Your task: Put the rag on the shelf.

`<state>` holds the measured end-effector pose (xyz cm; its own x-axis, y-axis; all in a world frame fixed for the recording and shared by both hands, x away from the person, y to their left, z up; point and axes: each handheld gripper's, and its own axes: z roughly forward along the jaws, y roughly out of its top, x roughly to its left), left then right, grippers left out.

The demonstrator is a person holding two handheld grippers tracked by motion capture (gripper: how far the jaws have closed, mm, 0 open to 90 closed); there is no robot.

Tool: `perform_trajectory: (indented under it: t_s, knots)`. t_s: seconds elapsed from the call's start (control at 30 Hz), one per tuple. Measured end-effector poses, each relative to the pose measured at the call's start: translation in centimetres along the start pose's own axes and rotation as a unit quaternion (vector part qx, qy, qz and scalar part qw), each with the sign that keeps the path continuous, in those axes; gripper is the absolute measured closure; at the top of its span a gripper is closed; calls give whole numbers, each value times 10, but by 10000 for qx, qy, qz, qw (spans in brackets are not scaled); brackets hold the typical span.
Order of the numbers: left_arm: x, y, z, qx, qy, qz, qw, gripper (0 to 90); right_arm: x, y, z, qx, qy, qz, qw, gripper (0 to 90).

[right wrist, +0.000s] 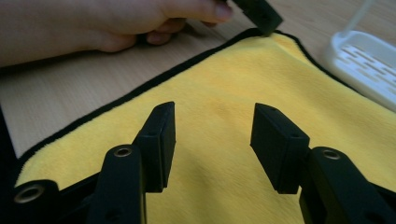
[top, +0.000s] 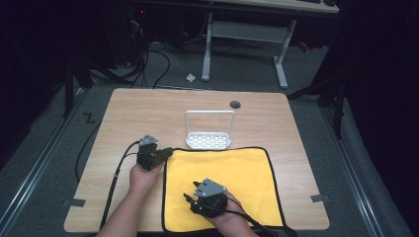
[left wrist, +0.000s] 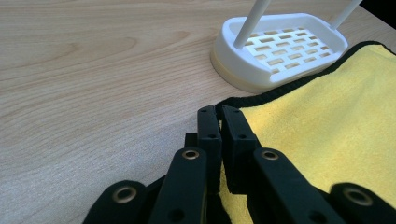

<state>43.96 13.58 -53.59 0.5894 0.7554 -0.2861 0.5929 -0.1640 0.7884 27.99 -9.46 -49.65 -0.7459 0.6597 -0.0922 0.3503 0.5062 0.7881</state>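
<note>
The left hand-held gripper [top: 167,152] sat at the far left corner of the yellow cloth [top: 232,185], its jaws clamped shut on the black-trimmed edge there. In the left gripper view the two pads met over the corner of the cloth [left wrist: 327,135], with the yellow fabric spreading away to the right of the jaws and bare wood of the tabletop [left wrist: 93,84] to their left. Just beyond that gripper's tips, slightly to the right, stood the white slotted tray [left wrist: 285,51] with its wire handle, touching the cloth's far hem.

The right hand-held gripper [top: 188,200] hovered over the near part of the cloth, pointing toward the left one. Its jaws stood wide apart with nothing between them; in the right gripper view only yellow fabric [right wrist: 219,121] lay beneath the gap. Ahead of those jaws, the person's left hand [right wrist: 107,23] rested on the tabletop beside the cloth's edge.
</note>
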Motion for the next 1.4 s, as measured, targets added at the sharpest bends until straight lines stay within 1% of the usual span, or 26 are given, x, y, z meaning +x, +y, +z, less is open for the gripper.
perform_trajectory:
  t_s: [0.1, 0.13, 0.17, 0.33, 0.37, 0.47, 0.53, 0.67, 0.7, 0.77, 0.83, 0.93, 0.97, 1.0, 1.03, 1.07, 1.13, 1.2, 1.3, 1.37, 1.4]
  knots:
    - [-1, -1, -1, -34, 22, 29, 10000, 866, 12, 3, 10, 54, 209, -44, 9998, 494]
    - [-1, -1, -1, -48, 38, 46, 10000, 865, 17, 4, 14, 70, 273, -92, 9996, 490]
    - [-2, -1, 0, -54, 46, 54, 10000, 865, 22, 5, 19, 96, 355, -163, 9992, 489]
    - [-2, -1, -1, -92, 70, 74, 9999, 865, 40, 9, 35, 213, 642, -247, 9974, 475]
    - [-2, -1, -1, -87, 75, 70, 9999, 865, 43, 9, 37, 223, 688, -235, 9971, 473]
    - [-1, -1, -1, -84, 63, 46, 9999, 865, 51, 12, 42, 320, 819, -323, 9956, 455]
    - [-2, -1, -1, -87, 68, 59, 9999, 865, 56, 12, 46, 394, 913, -301, 9946, 440]
    - [-2, -1, -1, -73, 63, 74, 9999, 865, 62, 9, 54, 602, 1010, -331, 9925, 410]
    - [-2, -1, -1, -76, 64, 71, 9999, 865, 62, 8, 56, 648, 998, -337, 9923, 416]
    - [-2, -1, -1, -78, 72, 76, 9999, 865, 63, 7, 55, 616, 929, -493, 9925, 432]
    - [-2, -1, -1, -79, 76, 79, 9999, 865, 61, 7, 54, 648, 885, -480, 9928, 465]
    - [-2, -1, 0, -71, 71, 72, 9999, 865, 57, 6, 51, 643, 818, -493, 9933, 582]
    - [-2, -1, 0, -60, 79, 78, 9999, 864, 56, 5, 50, 650, 771, -551, 9934, 615]
    - [-2, -1, 0, -60, 78, 77, 9999, 864, 55, 5, 49, 652, 758, -556, 9934, 656]
    - [-2, -1, 0, -63, 78, 78, 9999, 865, 54, 5, 49, 635, 721, -612, 9935, 713]
    - [-2, -1, 0, -64, 78, 82, 9999, 865, 54, 4, 48, 624, 674, -629, 9938, 751]
    - [-2, -1, 0, -76, 80, 79, 9999, 865, 51, 5, 44, 553, 654, -604, 9945, 797]
    - [-3, -1, -1, -98, 73, 82, 9999, 865, 49, 7, 40, 480, 632, -612, 9950, 812]
    - [-2, -1, -2, -121, 48, 76, 9999, 865, 45, 10, 32, 285, 585, -628, 9959, 820]
    - [-1, -1, -3, -105, 17, -6, 9999, 865, 43, 13, 27, 139, 530, -640, 9964, 824]
    - [0, 0, -4, -104, 4, -38, 9999, 865, 43, 15, 24, 80, 518, -607, 9968, 824]
